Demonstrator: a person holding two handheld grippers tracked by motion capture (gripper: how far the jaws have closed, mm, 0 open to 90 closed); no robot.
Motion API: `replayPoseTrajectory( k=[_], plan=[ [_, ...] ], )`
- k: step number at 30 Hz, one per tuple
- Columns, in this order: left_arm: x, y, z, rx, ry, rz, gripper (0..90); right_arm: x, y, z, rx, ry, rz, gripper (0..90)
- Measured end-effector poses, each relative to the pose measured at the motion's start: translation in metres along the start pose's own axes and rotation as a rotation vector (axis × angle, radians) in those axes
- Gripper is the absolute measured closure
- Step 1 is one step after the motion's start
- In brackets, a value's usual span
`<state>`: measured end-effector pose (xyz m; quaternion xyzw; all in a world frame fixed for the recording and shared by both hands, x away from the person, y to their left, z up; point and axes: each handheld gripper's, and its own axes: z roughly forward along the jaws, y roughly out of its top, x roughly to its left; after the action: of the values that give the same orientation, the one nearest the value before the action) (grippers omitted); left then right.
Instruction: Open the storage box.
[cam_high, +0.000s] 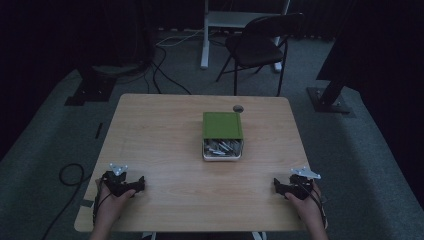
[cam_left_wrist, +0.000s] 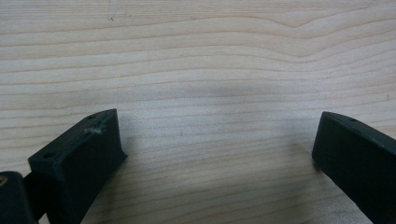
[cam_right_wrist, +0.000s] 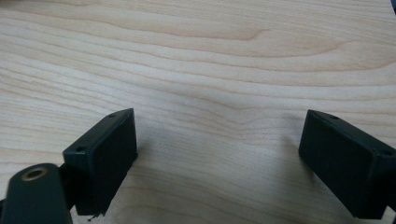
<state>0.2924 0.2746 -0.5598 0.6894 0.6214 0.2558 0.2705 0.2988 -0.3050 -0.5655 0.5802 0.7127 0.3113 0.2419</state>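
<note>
A person's left gripper (cam_high: 136, 186) at lower left of the frame and right gripper (cam_high: 278, 186) at lower right rest on the wooden table (cam_high: 165, 150), jaws spread wide with nothing between them. The green box (cam_high: 222, 125), open at its near end over small metal pieces (cam_high: 222, 148), sits centre frame, well apart from both.

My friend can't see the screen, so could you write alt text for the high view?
A light wooden table holds a green-lidded box of small metal parts at its centre. At the near edge, a person's hands hold the black left gripper and the black right gripper, fingers open and empty.
</note>
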Motion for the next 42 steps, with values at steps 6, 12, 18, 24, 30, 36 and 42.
replayPoseTrajectory(
  k=[6, 12, 18, 24, 30, 36, 42],
  plan=[
    [-0.001, 0.000, -0.001, 0.003, -0.006, 0.006, 2.2, 0.000, 0.000, 0.000, 0.000, 0.004, -0.003, 11.0],
    [-0.007, -0.002, -0.003, 0.000, -0.057, 0.064, 2.2, 0.000, 0.000, 0.001, 0.000, 0.007, -0.006, 11.0],
    [-0.013, -0.002, -0.003, -0.008, -0.085, 0.094, 4.9, 0.000, 0.000, 0.001, -0.001, 0.007, -0.006, 11.0],
    [-0.025, 0.001, -0.005, -0.040, -0.106, 0.156, 4.9, 0.000, 0.000, 0.001, -0.001, 0.007, -0.006, 10.9],
    [-0.040, 0.005, -0.004, -0.063, -0.115, 0.216, 4.9, 0.000, 0.000, 0.001, 0.000, 0.007, -0.006, 10.9],
    [-0.054, 0.008, -0.003, -0.085, -0.137, 0.259, 4.9, 0.000, 0.000, 0.001, -0.001, 0.007, -0.007, 11.0],
    [-0.066, 0.012, -0.002, -0.101, -0.144, 0.308, 5.6, 0.000, 0.000, 0.001, 0.000, 0.007, -0.006, 11.0]
  ],
)
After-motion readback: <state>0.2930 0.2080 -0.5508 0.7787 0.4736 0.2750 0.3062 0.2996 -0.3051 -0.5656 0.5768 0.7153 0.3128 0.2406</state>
